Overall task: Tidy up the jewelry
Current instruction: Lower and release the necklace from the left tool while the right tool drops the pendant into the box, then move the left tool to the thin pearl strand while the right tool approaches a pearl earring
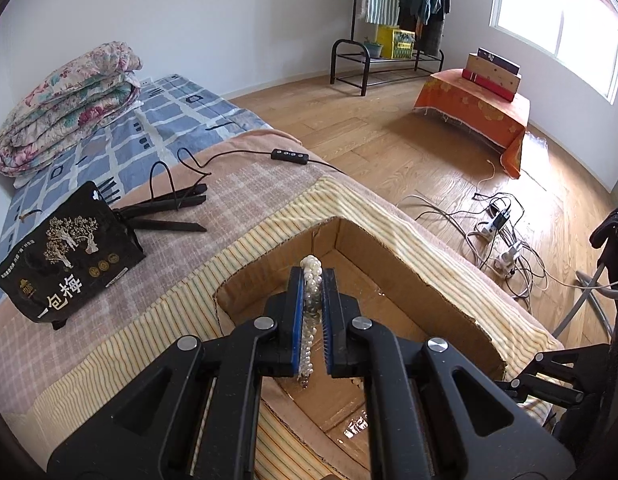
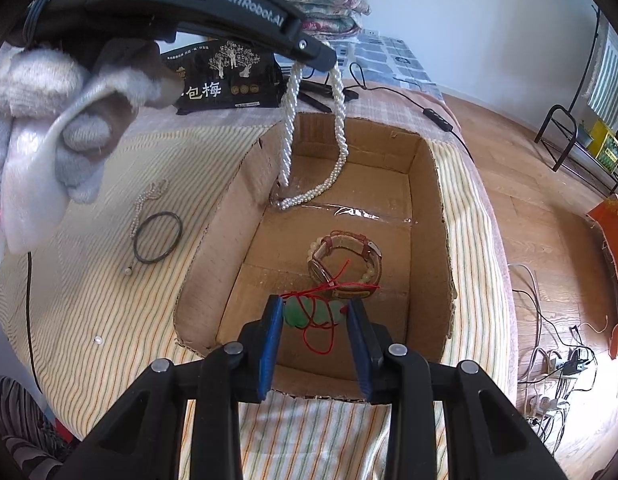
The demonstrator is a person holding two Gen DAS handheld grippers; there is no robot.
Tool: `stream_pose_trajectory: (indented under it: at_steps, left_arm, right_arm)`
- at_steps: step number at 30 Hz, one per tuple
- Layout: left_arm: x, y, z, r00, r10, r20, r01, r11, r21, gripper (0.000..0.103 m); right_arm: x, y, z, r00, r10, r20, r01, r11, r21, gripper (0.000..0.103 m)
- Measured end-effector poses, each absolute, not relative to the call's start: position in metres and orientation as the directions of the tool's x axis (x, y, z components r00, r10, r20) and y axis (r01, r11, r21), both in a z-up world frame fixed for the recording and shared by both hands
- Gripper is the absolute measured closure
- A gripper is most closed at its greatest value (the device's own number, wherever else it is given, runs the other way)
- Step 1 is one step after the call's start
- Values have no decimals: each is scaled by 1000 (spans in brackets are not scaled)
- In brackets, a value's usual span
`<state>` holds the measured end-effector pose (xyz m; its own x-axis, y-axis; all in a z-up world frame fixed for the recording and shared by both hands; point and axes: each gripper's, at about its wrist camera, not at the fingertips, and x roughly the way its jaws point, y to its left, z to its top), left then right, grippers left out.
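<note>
The cardboard box (image 2: 429, 216) looks matt and rough-edged, with glossy clear tape across its floor. Inside it, the pearl necklace (image 2: 337, 120) shines smooth and lustrous. Beside the box, the striped cloth (image 2: 101, 280) looks soft and woven, and the dark bangle (image 2: 158, 237) on it smooth.
</note>
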<state>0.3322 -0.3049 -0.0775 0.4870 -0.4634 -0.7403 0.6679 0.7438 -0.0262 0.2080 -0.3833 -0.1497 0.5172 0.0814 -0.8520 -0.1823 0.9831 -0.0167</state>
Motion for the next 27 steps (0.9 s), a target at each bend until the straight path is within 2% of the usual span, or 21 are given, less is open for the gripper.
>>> stream_pose_trajectory:
  at_steps: [8, 9, 10, 11, 12, 13, 27]
  left_arm:
    - [330, -306, -83, 474, -452, -756, 675, 738, -18, 97]
    - [330, -306, -83, 476, -450, -756, 672, 740, -17, 97]
    - [330, -306, -83, 476, -447, -757, 670, 742, -17, 92]
    - [329, -305, -83, 475, -446, -758, 669, 743, -18, 85]
    - [328, -304, -83, 477, -447, -757, 668, 744, -18, 68]
    - [328, -304, -82, 480, -448, -754, 669, 743, -16, 61]
    - [311, -285, -70, 495, -446, -745, 657, 753, -14, 61]
  right_arm:
    - [208, -379, -150, 525, 69, -848, -190, 981, -38, 69]
    - [207, -378, -150, 527, 65, -847, -190, 981, -44, 64]
    - [206, -378, -149, 530, 60, -846, -188, 981, -49, 59]
    - [205, -378, -148, 536, 58, -842, -186, 981, -51, 46]
    - [204, -378, -147, 541, 57, -839, -183, 982, -51, 35]
    - [203, -378, -145, 548, 58, -834, -181, 982, -50, 33]
    - [190, -370, -131, 569, 54, -821, -175, 983, -56, 32]
